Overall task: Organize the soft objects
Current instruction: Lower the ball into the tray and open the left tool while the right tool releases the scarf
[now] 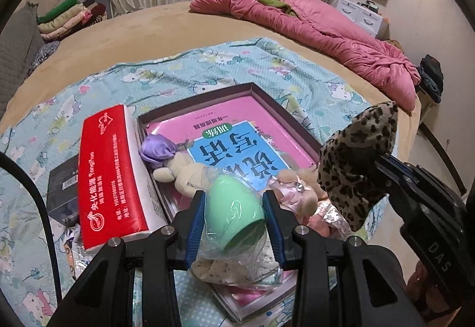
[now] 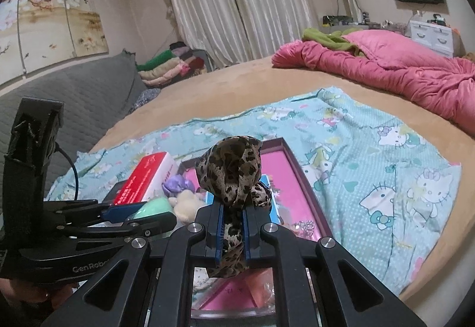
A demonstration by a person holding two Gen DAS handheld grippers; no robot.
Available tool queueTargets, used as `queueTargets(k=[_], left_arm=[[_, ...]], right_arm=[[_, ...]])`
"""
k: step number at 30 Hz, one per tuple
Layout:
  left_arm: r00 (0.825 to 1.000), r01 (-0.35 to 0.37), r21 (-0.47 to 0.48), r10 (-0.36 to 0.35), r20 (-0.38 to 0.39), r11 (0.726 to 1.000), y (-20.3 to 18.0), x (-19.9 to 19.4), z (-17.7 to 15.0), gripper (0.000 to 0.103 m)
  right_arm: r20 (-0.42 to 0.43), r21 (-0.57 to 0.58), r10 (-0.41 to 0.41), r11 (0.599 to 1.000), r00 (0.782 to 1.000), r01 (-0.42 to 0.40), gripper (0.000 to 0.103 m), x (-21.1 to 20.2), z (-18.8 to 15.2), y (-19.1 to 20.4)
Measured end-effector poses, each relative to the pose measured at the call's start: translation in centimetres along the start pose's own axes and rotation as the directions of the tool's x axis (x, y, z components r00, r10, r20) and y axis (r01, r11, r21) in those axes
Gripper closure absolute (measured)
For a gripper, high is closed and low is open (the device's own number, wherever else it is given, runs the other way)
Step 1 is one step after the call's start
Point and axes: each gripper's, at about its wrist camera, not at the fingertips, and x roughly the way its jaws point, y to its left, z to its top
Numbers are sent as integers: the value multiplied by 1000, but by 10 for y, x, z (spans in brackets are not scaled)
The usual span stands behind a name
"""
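My left gripper is shut on a mint-green sponge egg in a clear plastic wrap, held above the open shallow box on the bed. My right gripper is shut on a leopard-print cloth, which also shows at the right of the left wrist view. In the box lie a pink and blue book, a cream plush toy, a purple satin flower and a pink-wrapped plush. The left gripper also shows in the right wrist view.
A red tissue pack lies left of the box, a dark box beside it. All sit on a Hello Kitty sheet on a tan bed. A pink quilt lies far right; folded clothes far left.
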Motion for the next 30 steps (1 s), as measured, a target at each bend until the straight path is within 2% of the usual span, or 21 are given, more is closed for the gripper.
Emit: queueTargets(k=[12,30], left_arm=[[999,10,-11,-10,-35,1000,5,24,-1,64],[998,15,-13,-16,-60,1000,6,36,1,64]], right_arm=[[-82,-6,-10,1000,997,10,91,19,-11,-2],[-126,-16,-22,1000,992,20,86,39,-20,-2]])
